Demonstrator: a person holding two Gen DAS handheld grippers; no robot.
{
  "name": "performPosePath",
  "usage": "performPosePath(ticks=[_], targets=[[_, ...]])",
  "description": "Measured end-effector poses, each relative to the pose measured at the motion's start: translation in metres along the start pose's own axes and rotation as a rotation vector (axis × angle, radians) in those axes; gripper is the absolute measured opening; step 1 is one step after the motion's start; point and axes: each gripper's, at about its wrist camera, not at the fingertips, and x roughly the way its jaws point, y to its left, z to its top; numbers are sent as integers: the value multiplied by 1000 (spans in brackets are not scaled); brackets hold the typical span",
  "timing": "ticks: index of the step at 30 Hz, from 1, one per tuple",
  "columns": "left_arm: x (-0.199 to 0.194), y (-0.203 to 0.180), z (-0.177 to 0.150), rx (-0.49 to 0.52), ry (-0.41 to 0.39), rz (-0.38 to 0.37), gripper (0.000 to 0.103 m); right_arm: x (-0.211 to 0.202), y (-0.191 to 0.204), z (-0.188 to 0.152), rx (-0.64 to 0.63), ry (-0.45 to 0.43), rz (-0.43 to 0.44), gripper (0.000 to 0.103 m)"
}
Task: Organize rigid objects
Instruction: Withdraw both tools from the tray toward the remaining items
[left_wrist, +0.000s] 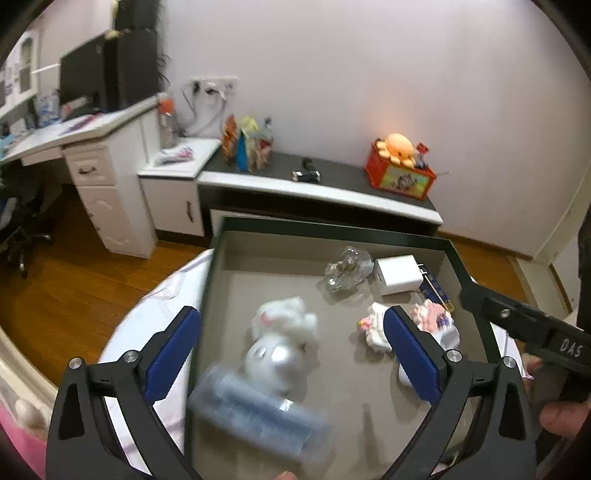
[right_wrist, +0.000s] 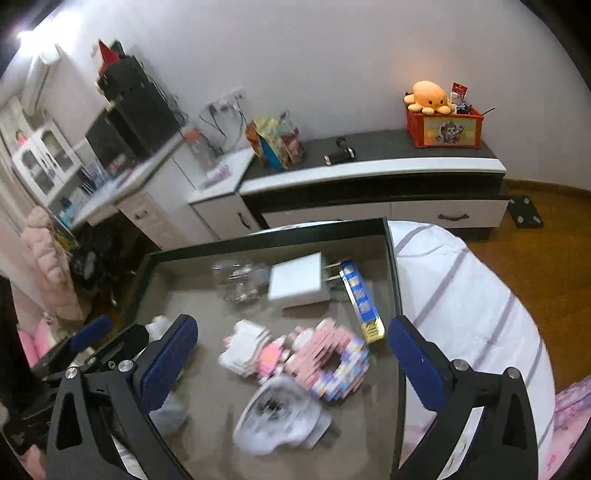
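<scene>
Blurred clear bottle (left_wrist: 258, 417), long axis crosswise, lies in tray (left_wrist: 221, 236) directly beneath spread, empty left gripper (left_wrist: 291, 354); right gripper (right_wrist: 291, 365), likewise released, hovers farther.

Dark green tray (right_wrist: 392, 266), grey lining, centre of frame. White charger block (right_wrist: 297, 282), upper middle of the tray. Clear glass piece (left_wrist: 347, 271) to its left. Blue-and-yellow printed slim box (right_wrist: 360, 301) at the tray's right wall. Pink-and-white block toy (right_wrist: 328, 360) with purple edging, centre. White fluffy plush (left_wrist: 286, 321) with a pink spot, centre of the left wrist view. Blurred grey-blue bottle (left_wrist: 258, 413), lower middle. Left gripper (left_wrist: 291, 354) and right gripper (right_wrist: 291, 363): black frames, blue pads. White bedcover (right_wrist: 472, 295) with grey stripes, right. Orange octopus plush (right_wrist: 430, 96) on a red printed crate (right_wrist: 443, 127), upper right. Brown wooden floor (left_wrist: 92, 288).
</scene>
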Motion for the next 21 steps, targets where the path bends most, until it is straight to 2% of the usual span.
performPosePath(ticks=[6, 13, 18, 21], targets=[[-64, 3, -34, 20, -98, 93, 103, -56, 25, -35, -15, -86, 23, 103], [-120, 5, -78, 14, -103, 102, 103, -113, 49, -89, -37, -148, 75, 103], [-155, 4, -109, 8, -117, 114, 103, -149, 52, -132, -33, -201, 59, 103], [-171, 1, -126, 14, -123, 113, 103, -167, 47, -158, -12, -219, 18, 103]])
